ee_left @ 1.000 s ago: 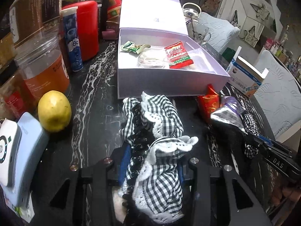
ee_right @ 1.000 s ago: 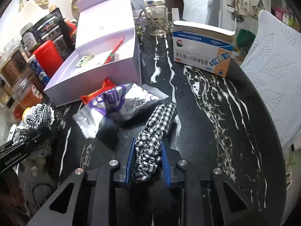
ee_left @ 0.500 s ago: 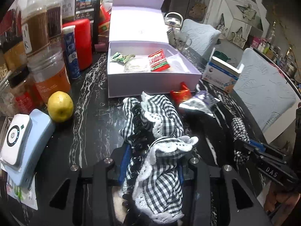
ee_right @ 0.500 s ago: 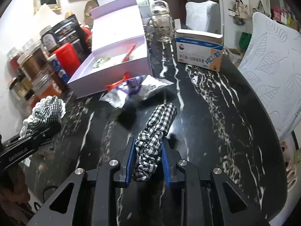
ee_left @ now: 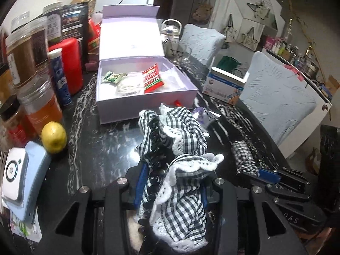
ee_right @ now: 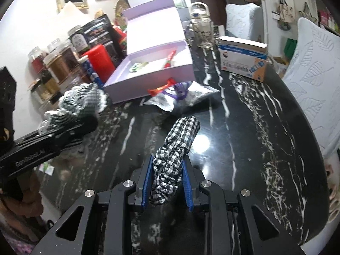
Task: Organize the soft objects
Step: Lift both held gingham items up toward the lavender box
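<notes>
My left gripper (ee_left: 173,176) is shut on a black-and-white checked cloth with white lace trim (ee_left: 180,148), which bunches up above the black marble table (ee_left: 102,148). The same gripper (ee_right: 63,127) and lace cloth (ee_right: 82,99) show at the left of the right wrist view. My right gripper (ee_right: 166,176) is shut on a rolled checked scrunchie (ee_right: 176,148), held above the table; it also appears as the scrunchie (ee_left: 244,157) at the right of the left wrist view. An open lilac box (ee_left: 146,97) with snack packets inside stands farther back.
Jars, a red canister (ee_left: 70,63) and a blue tube line the left side, with a lemon (ee_left: 54,137) and a white-blue device (ee_left: 19,180) nearer. Foil snack bags (ee_right: 180,93) lie before the box. A blue-white carton (ee_right: 242,61), glass jug (ee_right: 200,31) and white cushioned chairs stand right.
Both grippers have risen and drawn back from the box with their cloths still held, so the box and snack bags look smaller and farther away.
</notes>
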Available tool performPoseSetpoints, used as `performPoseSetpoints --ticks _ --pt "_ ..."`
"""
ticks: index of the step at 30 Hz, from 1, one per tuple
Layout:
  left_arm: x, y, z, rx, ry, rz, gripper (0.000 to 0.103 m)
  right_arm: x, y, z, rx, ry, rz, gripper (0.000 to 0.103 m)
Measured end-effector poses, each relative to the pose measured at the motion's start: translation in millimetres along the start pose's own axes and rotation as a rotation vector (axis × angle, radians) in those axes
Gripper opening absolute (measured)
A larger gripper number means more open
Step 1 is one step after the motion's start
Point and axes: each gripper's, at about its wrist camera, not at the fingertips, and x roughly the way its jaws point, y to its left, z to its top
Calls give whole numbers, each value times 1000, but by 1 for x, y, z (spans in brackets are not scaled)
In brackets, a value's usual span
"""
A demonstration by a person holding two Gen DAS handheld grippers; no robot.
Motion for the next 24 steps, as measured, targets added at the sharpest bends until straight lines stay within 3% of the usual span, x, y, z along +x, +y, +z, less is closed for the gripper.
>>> performPoseSetpoints --ticks 24 --pt "5 -9 80 63 -122 -43 40 0 5 86 -94 -58 123 26"
